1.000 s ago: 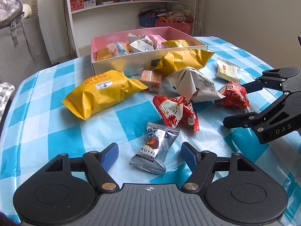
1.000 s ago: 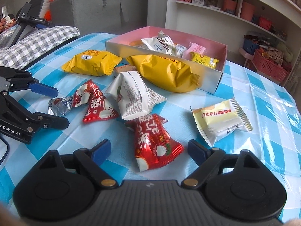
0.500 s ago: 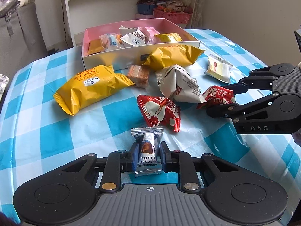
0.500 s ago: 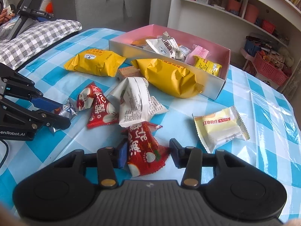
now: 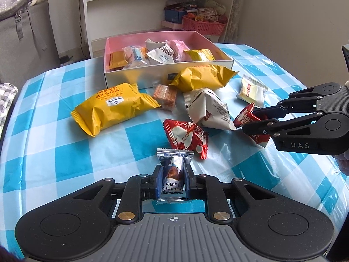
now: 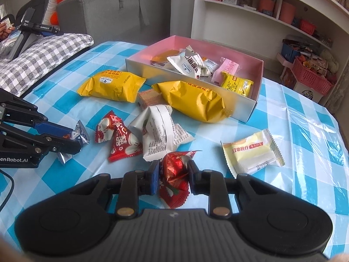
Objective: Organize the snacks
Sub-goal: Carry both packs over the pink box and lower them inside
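My left gripper (image 5: pixel 173 180) is shut on a silver truffle chocolate packet (image 5: pixel 173 174), squeezed between its blue pads just above the checked cloth. My right gripper (image 6: pixel 172 175) is shut on a crumpled red snack packet (image 6: pixel 174 174); the left wrist view shows that grip from the side, on the red packet (image 5: pixel 245 118). A pink-lined box (image 5: pixel 139 78) (image 6: pixel 254 107) at the back of the table holds several wrapped snacks. Loose on the cloth lie two big yellow packets (image 5: pixel 113 109) (image 5: pixel 202 77), a white packet (image 5: pixel 209 109), another red packet (image 5: pixel 187 136) and a pale yellow packet (image 6: pixel 250 150).
A small orange wafer pack (image 5: pixel 164 96) lies in front of the box. The blue and white checked cloth (image 5: pixel 54 148) covers the table. Behind stand a white shelf unit (image 5: pixel 152 4) with baskets and a grey sofa (image 6: pixel 113 11). A checked cushion (image 6: pixel 37 59) lies left of the table.
Both grippers went from wide open to shut, the left on the truffle chocolate packet and the right on the red packet, which now sits crumpled between the pads.
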A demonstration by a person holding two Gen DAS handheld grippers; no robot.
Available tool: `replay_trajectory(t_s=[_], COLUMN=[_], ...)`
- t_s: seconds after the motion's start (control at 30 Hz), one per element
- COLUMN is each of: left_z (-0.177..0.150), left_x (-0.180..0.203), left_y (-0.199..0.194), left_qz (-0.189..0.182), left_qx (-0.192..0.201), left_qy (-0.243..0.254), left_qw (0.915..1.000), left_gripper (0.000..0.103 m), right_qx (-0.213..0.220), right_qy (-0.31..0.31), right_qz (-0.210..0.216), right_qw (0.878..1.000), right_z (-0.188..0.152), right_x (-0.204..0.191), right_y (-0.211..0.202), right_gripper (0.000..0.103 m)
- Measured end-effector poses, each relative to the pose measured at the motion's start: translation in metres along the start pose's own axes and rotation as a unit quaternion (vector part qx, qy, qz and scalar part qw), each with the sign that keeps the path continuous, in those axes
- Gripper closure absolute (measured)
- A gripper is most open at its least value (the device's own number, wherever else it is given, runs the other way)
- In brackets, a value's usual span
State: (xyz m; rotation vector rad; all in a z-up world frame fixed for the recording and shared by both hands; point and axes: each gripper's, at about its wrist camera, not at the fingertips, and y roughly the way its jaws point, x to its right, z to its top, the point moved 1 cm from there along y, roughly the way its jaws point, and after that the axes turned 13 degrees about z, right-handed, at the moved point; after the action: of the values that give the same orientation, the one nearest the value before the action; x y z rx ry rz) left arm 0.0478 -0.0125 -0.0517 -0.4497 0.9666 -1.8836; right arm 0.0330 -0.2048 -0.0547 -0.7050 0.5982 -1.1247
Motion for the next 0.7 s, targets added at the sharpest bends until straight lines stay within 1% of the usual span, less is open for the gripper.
replay_trajectory(t_s=[0.33, 0.5, 0.7], left_z=[0.006, 0.016, 0.038], left_x=[0.002, -0.003, -0.014], left_y=[-0.008, -0.015, -0.022], left_qz=[0.005, 0.008, 0.02], left_qx=[0.011, 0.023, 0.045], left_qy=[-0.008, -0.022, -0.053], left_qw=[0.9999, 0.9995, 0.9974], left_gripper=[0.086, 0.086, 0.086], right_qx=[-0.003, 0.012, 0.048], right_qy=[0.003, 0.007, 0.026], right_qz=[0.01, 0.018, 0.019], right_qw=[1.0, 1.0, 0.998], right_z=[0.001, 0.006, 0.026], right_x=[0.001, -0.001, 0.005], right_y=[-0.006, -0.016, -0.031], right_gripper=[0.08, 0.08, 0.08])
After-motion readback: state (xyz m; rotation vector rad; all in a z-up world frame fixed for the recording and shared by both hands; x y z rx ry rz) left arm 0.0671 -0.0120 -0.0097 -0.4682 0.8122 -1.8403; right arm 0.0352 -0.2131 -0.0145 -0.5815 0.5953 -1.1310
